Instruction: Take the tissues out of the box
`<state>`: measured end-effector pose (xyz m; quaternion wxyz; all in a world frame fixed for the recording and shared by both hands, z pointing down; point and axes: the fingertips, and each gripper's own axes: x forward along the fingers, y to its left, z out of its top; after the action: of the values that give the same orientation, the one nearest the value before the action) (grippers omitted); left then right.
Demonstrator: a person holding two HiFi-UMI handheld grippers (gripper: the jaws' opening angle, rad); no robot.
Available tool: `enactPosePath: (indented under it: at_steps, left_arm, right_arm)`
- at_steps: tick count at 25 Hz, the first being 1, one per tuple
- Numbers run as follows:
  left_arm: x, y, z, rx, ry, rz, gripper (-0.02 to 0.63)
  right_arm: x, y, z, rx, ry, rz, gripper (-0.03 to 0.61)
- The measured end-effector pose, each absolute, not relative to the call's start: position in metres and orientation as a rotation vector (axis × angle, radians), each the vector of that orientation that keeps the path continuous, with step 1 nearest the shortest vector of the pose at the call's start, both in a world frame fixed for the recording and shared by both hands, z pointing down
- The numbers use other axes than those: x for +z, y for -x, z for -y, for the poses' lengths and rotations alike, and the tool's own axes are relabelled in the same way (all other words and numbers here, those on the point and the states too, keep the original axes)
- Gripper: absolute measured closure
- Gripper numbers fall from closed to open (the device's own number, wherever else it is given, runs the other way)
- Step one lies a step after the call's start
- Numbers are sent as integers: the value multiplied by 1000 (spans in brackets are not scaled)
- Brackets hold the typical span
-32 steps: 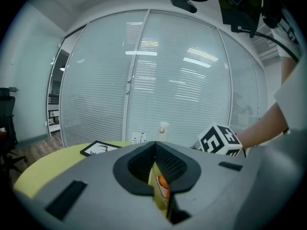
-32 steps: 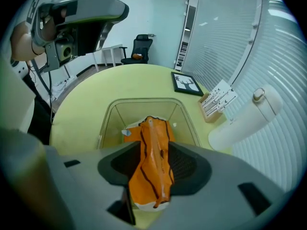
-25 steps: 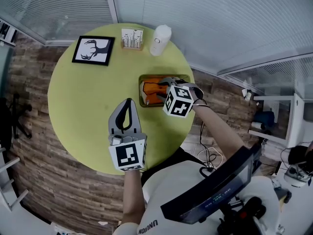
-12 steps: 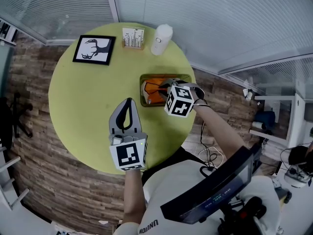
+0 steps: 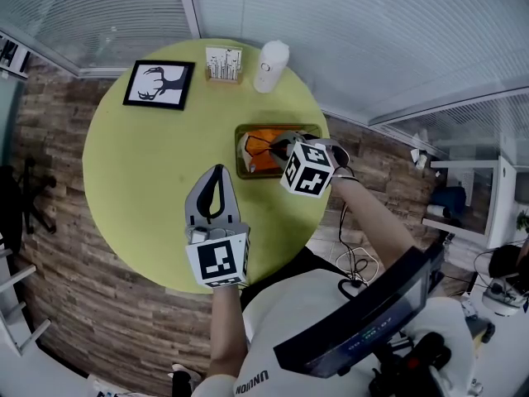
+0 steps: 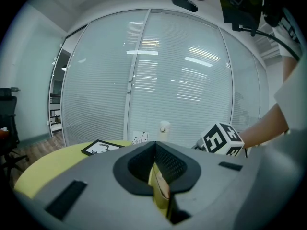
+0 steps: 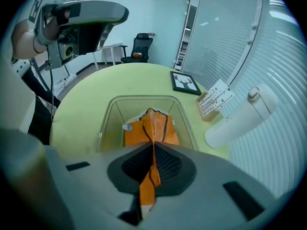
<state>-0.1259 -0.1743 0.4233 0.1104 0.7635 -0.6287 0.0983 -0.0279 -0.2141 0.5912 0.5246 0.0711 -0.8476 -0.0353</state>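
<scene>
Right hand-held gripper (image 7: pixel 152 150), jaws together, pinches the orange tissue pack (image 7: pixel 152 124).

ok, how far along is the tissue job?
Done: nothing is out yet; the orange tissue pack is inside the clear box. In hand: the right gripper is closing its jaws on the pack's wrapper, pinching it. To do: lift it out and set it on the table. The left gripper hangs shut, empty.

Round green table (image 5: pixel 140 164) bears framed picture (image 5: pixel 159 84), perhaps a card stand (image 5: pixel 223 64), white bottle (image 5: pixel 272 66), clear box (image 5: pixel 264 128).
</scene>
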Motion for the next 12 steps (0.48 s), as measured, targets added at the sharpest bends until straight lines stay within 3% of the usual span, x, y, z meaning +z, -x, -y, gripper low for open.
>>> enactPosePath:
  at_steps: [12]
  left_arm:
    - [416, 126, 170, 276, -2248, 1872, 601]
  right_arm:
    - [572, 29, 214, -129, -199, 2051, 558]
